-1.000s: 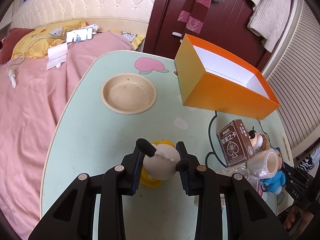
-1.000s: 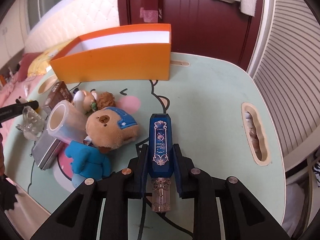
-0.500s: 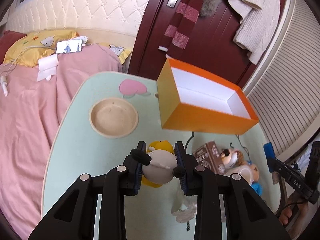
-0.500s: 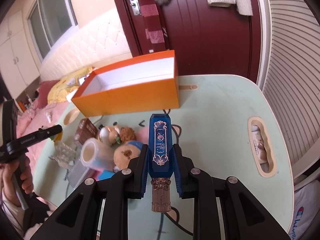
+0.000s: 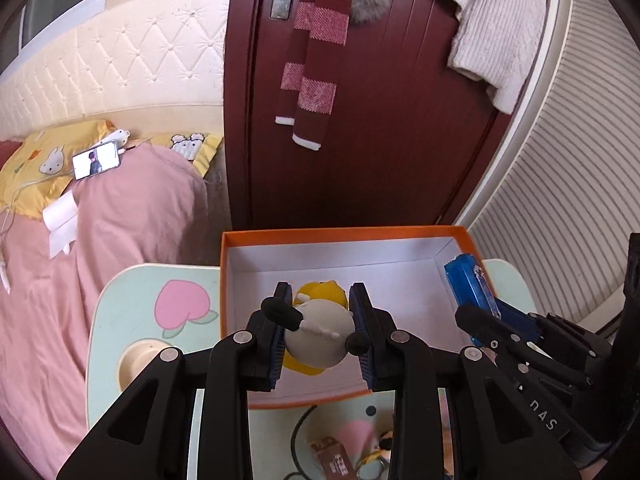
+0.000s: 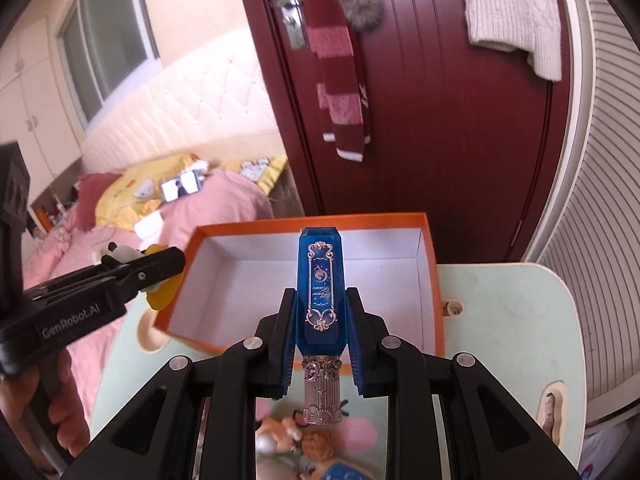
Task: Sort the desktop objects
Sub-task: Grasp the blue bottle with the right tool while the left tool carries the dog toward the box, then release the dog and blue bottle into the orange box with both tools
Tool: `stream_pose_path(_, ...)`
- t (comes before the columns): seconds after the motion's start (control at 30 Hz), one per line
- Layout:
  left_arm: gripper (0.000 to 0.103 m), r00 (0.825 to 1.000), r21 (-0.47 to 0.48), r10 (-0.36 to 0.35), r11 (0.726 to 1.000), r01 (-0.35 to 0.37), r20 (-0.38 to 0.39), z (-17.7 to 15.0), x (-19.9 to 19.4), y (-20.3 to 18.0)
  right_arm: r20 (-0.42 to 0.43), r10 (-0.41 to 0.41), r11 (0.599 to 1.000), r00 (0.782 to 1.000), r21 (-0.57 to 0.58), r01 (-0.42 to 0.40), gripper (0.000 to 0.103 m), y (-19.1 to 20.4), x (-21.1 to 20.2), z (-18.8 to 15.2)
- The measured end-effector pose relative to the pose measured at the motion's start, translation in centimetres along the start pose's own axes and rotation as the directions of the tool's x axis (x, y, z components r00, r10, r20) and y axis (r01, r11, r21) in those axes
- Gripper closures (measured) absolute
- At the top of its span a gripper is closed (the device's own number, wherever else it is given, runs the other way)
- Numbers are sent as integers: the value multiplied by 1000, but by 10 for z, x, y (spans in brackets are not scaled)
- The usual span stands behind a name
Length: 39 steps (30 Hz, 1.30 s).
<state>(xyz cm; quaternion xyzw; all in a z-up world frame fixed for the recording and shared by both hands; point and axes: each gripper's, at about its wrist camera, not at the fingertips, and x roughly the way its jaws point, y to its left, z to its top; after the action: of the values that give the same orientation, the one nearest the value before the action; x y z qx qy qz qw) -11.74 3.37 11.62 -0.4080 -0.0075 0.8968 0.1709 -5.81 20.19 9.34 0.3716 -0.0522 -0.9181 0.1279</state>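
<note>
A white and yellow duck toy point(image 5: 316, 334) is gripped between the fingers of the left gripper point(image 5: 320, 330) and held over the open orange box point(image 5: 400, 238). A blue ornate case point(image 6: 320, 288) is clamped by the right gripper point(image 6: 320, 338), raised over the same box's near edge. The box is set at the far end of the pale green worktop point(image 6: 512, 320). Plush toys point(image 6: 292, 440) are seen below on the near worktop.

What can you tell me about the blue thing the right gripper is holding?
The blue case is a slim, translucent blue, faceted stick, seemingly plastic, with a gold-framed ornamental panel down its face and an embossed silvery metal cap at its near end. The right gripper is clamped on its lower sides, pointing it forward above the open orange box, whose white inside looks empty. Nothing else touches it.
</note>
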Motion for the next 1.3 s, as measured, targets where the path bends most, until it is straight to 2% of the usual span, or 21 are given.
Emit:
stream_pose_path(0.07, 72, 999, 1, 4, 1000, -4, -36, -2, 18, -1, -36, -13, 1000, 999, 15, 14, 81, -3, 17, 0)
stream_pose_path(0.17, 72, 995, -54, -9, 999, 3, -104, -9, 41, 4, -81, -42, 999, 996, 19, 44, 81, -7, 39, -2)
stream_pose_path(0.27, 72, 994, -36, 40, 998, -44, -100, -14, 49, 1, -131, -60, 997, 989, 33, 65, 80, -12, 58, -5)
stream_pose_path(0.33, 72, 993, -22, 53, 998, -55, -101, -17, 51, -2, -128, -80, 996, 989, 23, 83, 80, -12, 59, -5)
stream_pose_path(0.5, 72, 994, -45, 31, 998, -36, -107, -20, 53, 0, -120, -105, 993, 987, 32, 109, 80, -12, 64, 0)
stream_pose_path(0.67, 72, 993, -51, 38, 998, -44, -115, -19, 53, 0, -97, -106, 987, 990, 114, 117, 80, -25, 63, 3)
stream_pose_path(0.7, 70, 993, -62, 38, 997, -46, -113, -17, 50, 1, -88, -101, 986, 991, 124, 112, 77, -27, 61, 4)
stream_pose_path(0.8, 64, 994, -75, 59, 995, -66, -91, -14, 38, 4, -31, -116, 987, 993, 110, 119, 56, -25, 45, 7)
stream_pose_path(0.87, 62, 996, -71, 60, 995, -64, -61, -11, 23, 8, 22, -120, 988, 993, 103, 117, 53, -23, 27, 7)
stream_pose_path(0.93, 57, 999, -69, 45, 997, -47, -24, -10, 3, 13, 55, -81, 992, 995, 105, 75, 53, -22, 7, 7)
stream_pose_path(1.0, 36, 999, -68, 35, 997, -35, 10, -12, -19, 20, 78, -33, 994, 996, 107, 25, 51, -22, -12, 3)
stream_pose_path(1.07, 28, 998, -61, 17, 998, -14, 53, -19, -43, 27, 93, 7, 995, 996, 101, -16, 45, -22, -30, -6)
stream_pose_path(1.13, 28, 998, -37, -2, 999, 4, 62, -34, -64, 32, 87, 42, 994, 995, 99, -51, 35, -24, -45, -20)
stream_pose_path(1.23, 28, 1000, 12, -14, 1000, 14, 21, -64, -85, 36, 44, 99, 989, 994, 103, -103, 35, -27, -59, -50)
stream_pose_path(1.3, 28, 999, 27, -21, 999, 22, -30, -92, -90, 36, 16, 87, 992, 996, 85, -88, 35, -25, -65, -72)
